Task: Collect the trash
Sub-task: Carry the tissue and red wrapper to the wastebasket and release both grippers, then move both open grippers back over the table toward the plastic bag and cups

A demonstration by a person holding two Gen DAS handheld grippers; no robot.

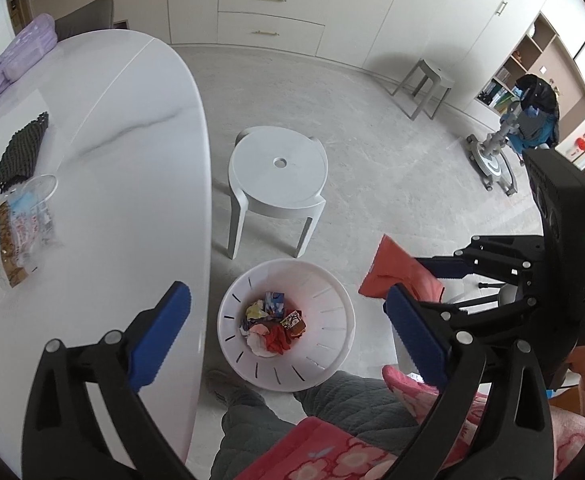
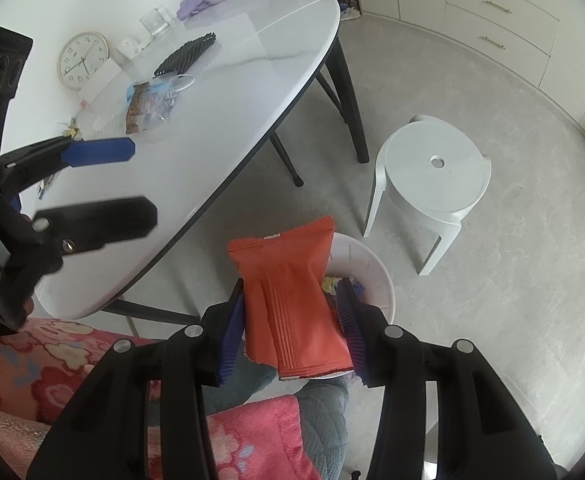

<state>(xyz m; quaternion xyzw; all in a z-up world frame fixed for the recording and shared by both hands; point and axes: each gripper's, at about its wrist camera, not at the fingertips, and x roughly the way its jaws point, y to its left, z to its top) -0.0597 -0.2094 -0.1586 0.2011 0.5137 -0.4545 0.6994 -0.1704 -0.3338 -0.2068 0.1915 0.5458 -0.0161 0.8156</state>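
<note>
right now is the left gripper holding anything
No, the left gripper stands wide open with nothing between its pads, only the white bin below.

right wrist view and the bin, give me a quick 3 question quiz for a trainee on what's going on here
1. True or false: the orange packet already lies inside the white bin.
2. Which gripper has nothing between its fingers? A. left gripper B. right gripper
3. Fill in: on the floor just beyond the bin stands a white ____.

Key:
1. False. The packet sits between the right gripper's fingers, above the bin, which already holds crumpled wrappers.
2. A. Its jaws stand wide open, empty, over the bin.
3. stool
</note>
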